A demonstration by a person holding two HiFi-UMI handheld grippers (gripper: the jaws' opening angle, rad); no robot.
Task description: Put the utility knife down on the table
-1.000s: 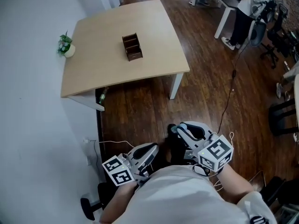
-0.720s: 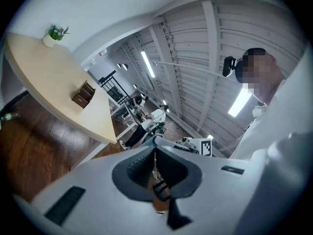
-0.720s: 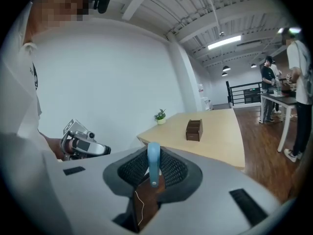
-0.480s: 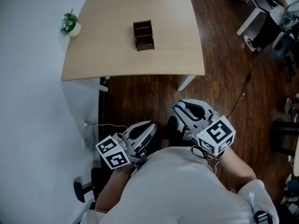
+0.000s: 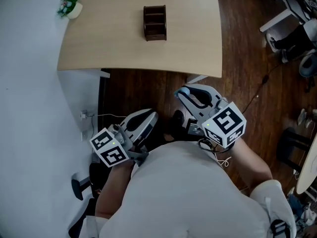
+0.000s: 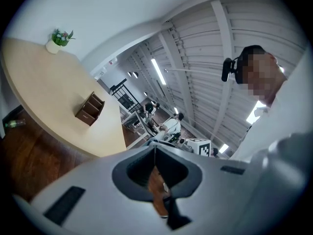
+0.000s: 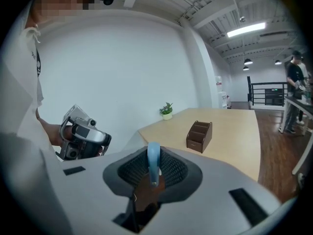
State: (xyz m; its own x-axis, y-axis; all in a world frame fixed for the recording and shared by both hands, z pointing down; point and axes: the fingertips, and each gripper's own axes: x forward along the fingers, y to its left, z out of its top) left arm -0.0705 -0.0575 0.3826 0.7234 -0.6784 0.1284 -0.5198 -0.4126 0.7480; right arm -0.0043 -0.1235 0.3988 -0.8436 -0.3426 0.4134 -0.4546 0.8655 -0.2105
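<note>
Right gripper view: knife clamped, not yet at the tabletop

The right tool (image 7: 153, 170) is clenched on the utility knife (image 7: 153, 159). The knife shows as a narrow, pale-blue, round-ended strip standing upright between the ribbed dark pads. The left tool (image 6: 155, 153) is closed on itself with nothing between its jaws.

In the head view both tools are held out over the dark wooden floor (image 5: 148, 90), just short of the near edge of the tabletop (image 5: 114, 43). So the knife is in the air, not on the wood. A brown compartmented organiser (image 5: 154, 22) and a small potted plant (image 5: 69, 6) stand well ahead on it.

Compared with a second ago, the tabletop edge sits much closer to the tools, and the right tool's hold on the knife is unchanged.

Most of the knife's body is buried between the pads, and no blade can be made out. In the head view the knife is barely visible. The person's white shirt (image 5: 188, 197) covers most of both arms.
</note>
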